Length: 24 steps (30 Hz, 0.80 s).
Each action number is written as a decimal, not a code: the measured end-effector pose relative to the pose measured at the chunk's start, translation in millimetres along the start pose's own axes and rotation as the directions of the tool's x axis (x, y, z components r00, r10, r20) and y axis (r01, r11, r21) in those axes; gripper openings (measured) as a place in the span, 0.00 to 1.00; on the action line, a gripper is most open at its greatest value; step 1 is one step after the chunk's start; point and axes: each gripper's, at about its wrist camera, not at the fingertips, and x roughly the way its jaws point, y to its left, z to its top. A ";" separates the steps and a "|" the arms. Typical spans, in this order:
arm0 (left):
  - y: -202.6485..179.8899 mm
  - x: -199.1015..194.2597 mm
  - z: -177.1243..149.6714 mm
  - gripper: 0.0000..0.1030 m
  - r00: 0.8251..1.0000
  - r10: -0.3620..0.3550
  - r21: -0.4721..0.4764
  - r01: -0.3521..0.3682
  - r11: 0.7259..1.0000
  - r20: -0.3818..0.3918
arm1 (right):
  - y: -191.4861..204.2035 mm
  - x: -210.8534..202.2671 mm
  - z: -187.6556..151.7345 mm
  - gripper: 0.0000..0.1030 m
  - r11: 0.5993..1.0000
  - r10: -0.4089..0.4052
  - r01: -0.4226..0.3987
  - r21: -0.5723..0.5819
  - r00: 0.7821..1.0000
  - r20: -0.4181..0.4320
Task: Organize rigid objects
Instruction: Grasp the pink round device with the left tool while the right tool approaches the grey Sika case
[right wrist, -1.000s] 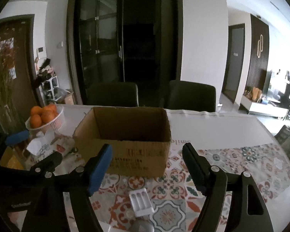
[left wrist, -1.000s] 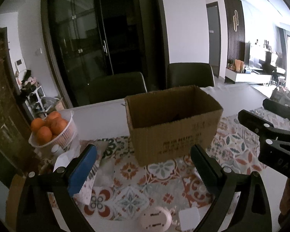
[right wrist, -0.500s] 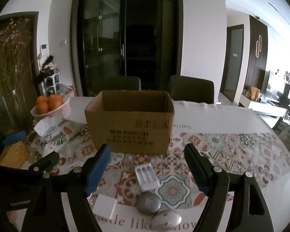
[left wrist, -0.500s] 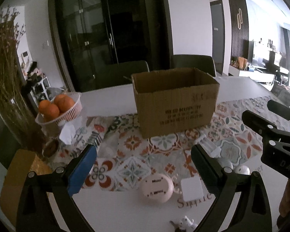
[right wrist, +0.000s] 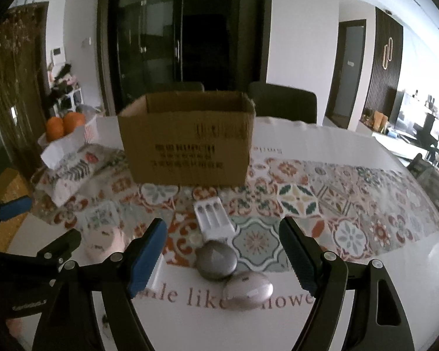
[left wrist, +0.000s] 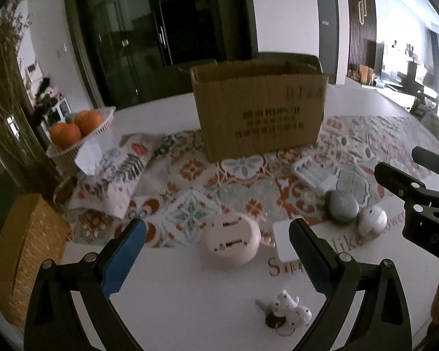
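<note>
An open cardboard box (left wrist: 260, 111) (right wrist: 187, 143) stands on the patterned table runner. In front of it lie a white battery case (right wrist: 213, 218) (left wrist: 313, 172), a grey puck (right wrist: 216, 260) (left wrist: 343, 206), a white mouse-like shell (right wrist: 247, 288) (left wrist: 371, 219), a pink round device (left wrist: 231, 241) (right wrist: 102, 241), a white square block (left wrist: 284, 244) and a small white spotted figurine (left wrist: 286, 314). My left gripper (left wrist: 216, 259) is open and empty just short of the pink device. My right gripper (right wrist: 222, 259) is open and empty, its fingers either side of the grey puck.
A basket of oranges (left wrist: 79, 128) (right wrist: 67, 125) and a floral tissue pouch (left wrist: 117, 172) sit at the left. A woven yellow box (left wrist: 23, 251) is at the left table edge. Dark chairs (right wrist: 281, 105) stand behind the table. The right gripper shows in the left view (left wrist: 418, 193).
Both grippers have pulled back and down from the box. The small objects on the near table have come into view. Both stay open.
</note>
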 end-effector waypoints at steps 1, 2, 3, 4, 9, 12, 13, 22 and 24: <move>0.4 3.2 -2.4 0.97 1.000 -0.006 -0.002 0.006 1.000 -0.012 | 0.6 1.3 -2.6 0.77 1.000 0.001 -0.001 0.001 1.000 -0.008; 0.7 7.0 -4.0 0.97 1.000 -0.009 -0.006 0.009 1.000 -0.025 | 1.4 2.9 -5.3 0.77 1.000 0.002 -0.002 -0.002 1.000 -0.016; 1.2 10.0 -5.0 0.97 0.999 -0.010 -0.009 0.010 1.000 -0.033 | 2.4 5.0 -7.5 0.77 1.000 0.000 0.000 -0.006 1.000 -0.026; 0.9 12.7 -5.7 0.97 0.999 -0.010 -0.011 0.010 1.000 -0.040 | 3.3 8.5 -10.4 0.77 1.000 -0.001 0.000 -0.008 0.999 -0.039; 2.5 31.2 -5.3 0.97 0.996 -0.020 -0.029 0.017 0.999 -0.087 | 3.6 29.1 -18.7 0.77 1.000 0.002 -0.002 0.003 0.995 -0.101; 2.2 42.4 -3.9 0.97 0.994 -0.030 -0.037 0.027 0.999 -0.109 | 1.5 43.3 -20.8 0.77 1.000 0.014 -0.012 0.020 0.989 -0.149; 2.1 45.2 -3.8 0.97 0.993 -0.030 -0.038 0.026 0.999 -0.112 | 0.5 48.9 -21.6 0.77 1.000 0.017 -0.013 0.025 0.986 -0.166; 3.4 79.2 -2.8 0.97 0.979 -0.064 -0.084 0.049 0.995 -0.193 | 2.4 75.8 -25.6 0.77 1.000 -0.007 0.010 0.013 0.973 -0.232; 3.0 84.7 -4.1 0.97 0.977 -0.055 -0.083 0.038 0.996 -0.207 | 1.6 81.6 -26.4 0.77 1.000 -0.003 0.006 0.013 0.970 -0.241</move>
